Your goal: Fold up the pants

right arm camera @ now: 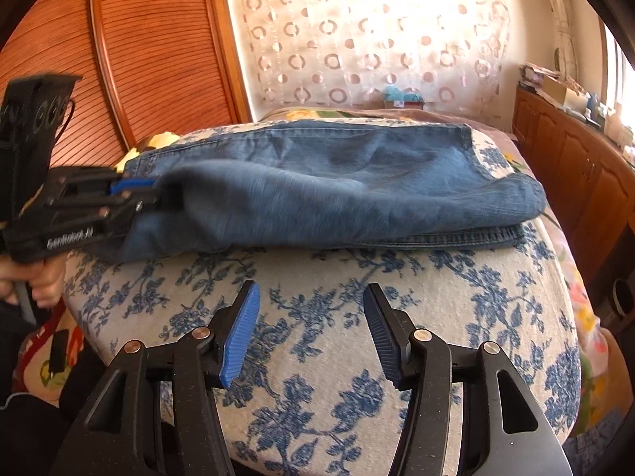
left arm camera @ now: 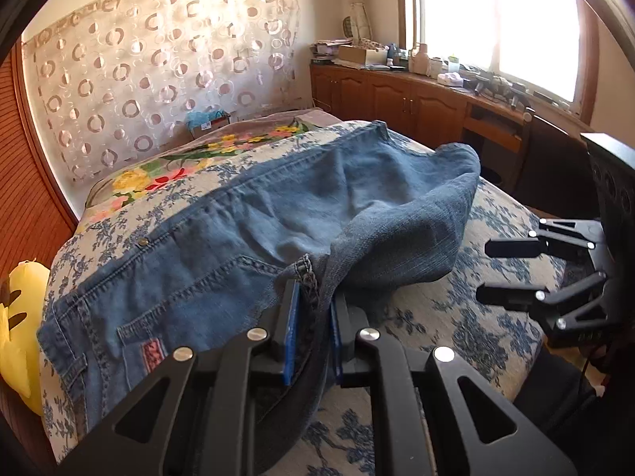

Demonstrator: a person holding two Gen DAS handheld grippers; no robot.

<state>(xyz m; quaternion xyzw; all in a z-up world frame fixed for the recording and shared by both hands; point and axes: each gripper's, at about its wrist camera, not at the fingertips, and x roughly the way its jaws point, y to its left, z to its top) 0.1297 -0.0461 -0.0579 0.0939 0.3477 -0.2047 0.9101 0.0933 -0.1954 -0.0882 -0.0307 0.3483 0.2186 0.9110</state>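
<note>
Left claw (left arm camera: 313,297) clamps a seam fold of limp, weighty denim jeans (left arm camera: 238,214) on the floral bed (right arm camera: 337,317); right claw (right arm camera: 311,333) hangs open, empty; hems offer the firmest hold.

Left gripper (left arm camera: 313,297) clamped on jeans (left arm camera: 246,222)
Denim bunches ahead of its blue pads (left arm camera: 291,329); right gripper (left arm camera: 496,269) off right.
</note>
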